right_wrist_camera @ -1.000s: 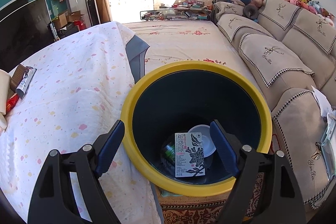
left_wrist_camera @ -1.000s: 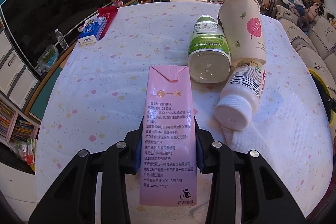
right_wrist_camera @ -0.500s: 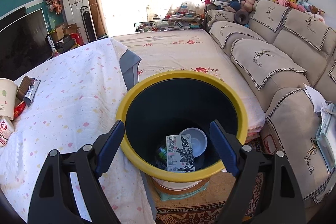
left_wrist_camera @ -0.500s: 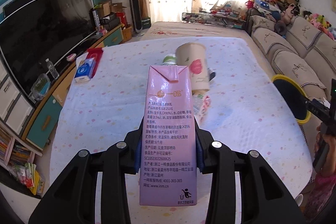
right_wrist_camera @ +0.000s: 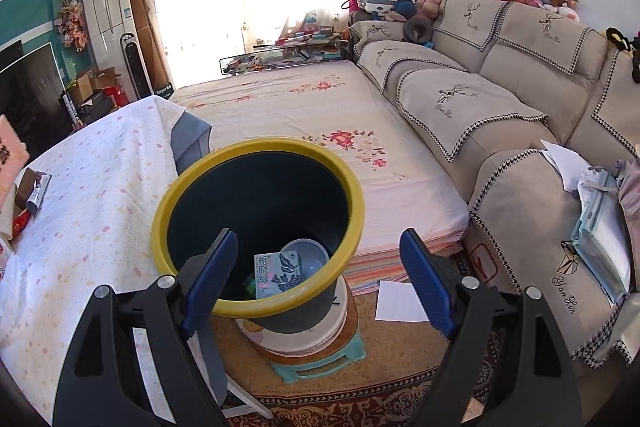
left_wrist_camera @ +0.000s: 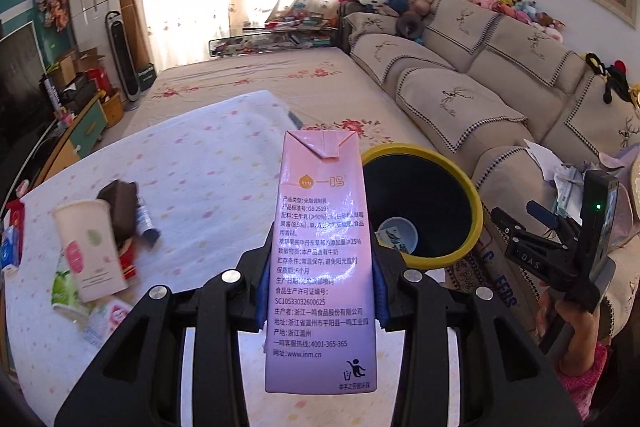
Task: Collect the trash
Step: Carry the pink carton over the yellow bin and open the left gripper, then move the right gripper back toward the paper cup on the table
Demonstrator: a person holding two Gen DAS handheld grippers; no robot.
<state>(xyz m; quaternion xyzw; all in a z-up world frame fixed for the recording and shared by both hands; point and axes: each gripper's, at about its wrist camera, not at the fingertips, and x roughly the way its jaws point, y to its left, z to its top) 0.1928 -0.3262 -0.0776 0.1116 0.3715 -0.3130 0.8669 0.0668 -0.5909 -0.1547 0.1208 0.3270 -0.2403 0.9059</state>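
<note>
- Left claw (left_wrist_camera: 321, 291) stays clamped on the pink milk carton (left_wrist_camera: 321, 259), blue pads pressed to both its long sides; carton upright between the fingers.
- Change: a second ago the carton sat low over the bench (left_wrist_camera: 192, 171) with the bottles and cup right behind it. Now the view has swung toward the bench's right edge, and the yellow-rimmed bin (left_wrist_camera: 424, 203) shows just behind the carton.
- Remaining trash, the paper cup (left_wrist_camera: 90, 247), a brown wrapper (left_wrist_camera: 120, 207) and a green-labelled bottle (left_wrist_camera: 64, 287), lies back near the bench's left edge.
- Right claw (right_wrist_camera: 318, 279) hangs wide and empty in front of the bin (right_wrist_camera: 256, 227); it has drifted a little further off the rim.
- Bin already holds a printed box (right_wrist_camera: 276, 275) and a small bowl (right_wrist_camera: 304, 257).
- Judgement: carry is well under way; carton is not yet over the opening. Next comes positioning above the rim, then release.
</note>
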